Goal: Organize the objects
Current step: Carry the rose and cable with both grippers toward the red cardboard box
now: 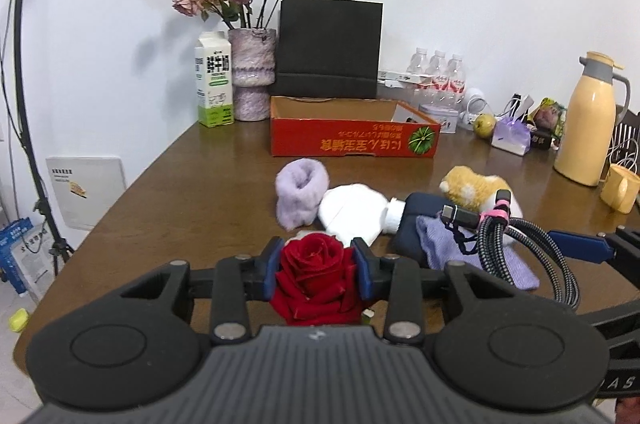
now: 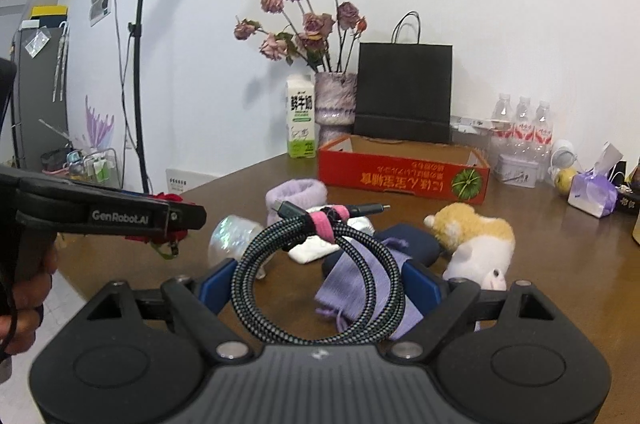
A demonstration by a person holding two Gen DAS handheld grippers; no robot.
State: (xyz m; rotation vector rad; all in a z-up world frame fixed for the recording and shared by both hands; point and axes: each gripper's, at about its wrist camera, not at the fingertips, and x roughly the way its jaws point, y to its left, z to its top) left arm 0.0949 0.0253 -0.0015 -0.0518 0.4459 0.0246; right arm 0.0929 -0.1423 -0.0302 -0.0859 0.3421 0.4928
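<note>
- Rose (image 1: 314, 274), red, sits clamped between the closed jaws of the left gripper (image 1: 319, 266), held above the near edge of the surface (image 1: 192, 192).
- Coiled cable (image 2: 320, 276), bound with a pink strap, is gripped in the right gripper (image 2: 320, 282).
- Just beyond lie a purple cuff (image 1: 301, 193), a white cloth (image 1: 352, 212) and a plush toy (image 1: 478, 190).
- Farther back stands an open red box (image 1: 352, 140).

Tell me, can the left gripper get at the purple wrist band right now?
Probably not yet. The left gripper is shut on a red rose, so its jaws are taken. The path looks free, though: the purple wrist band lies just ahead on the table, with only the white pouch beside it.
</note>
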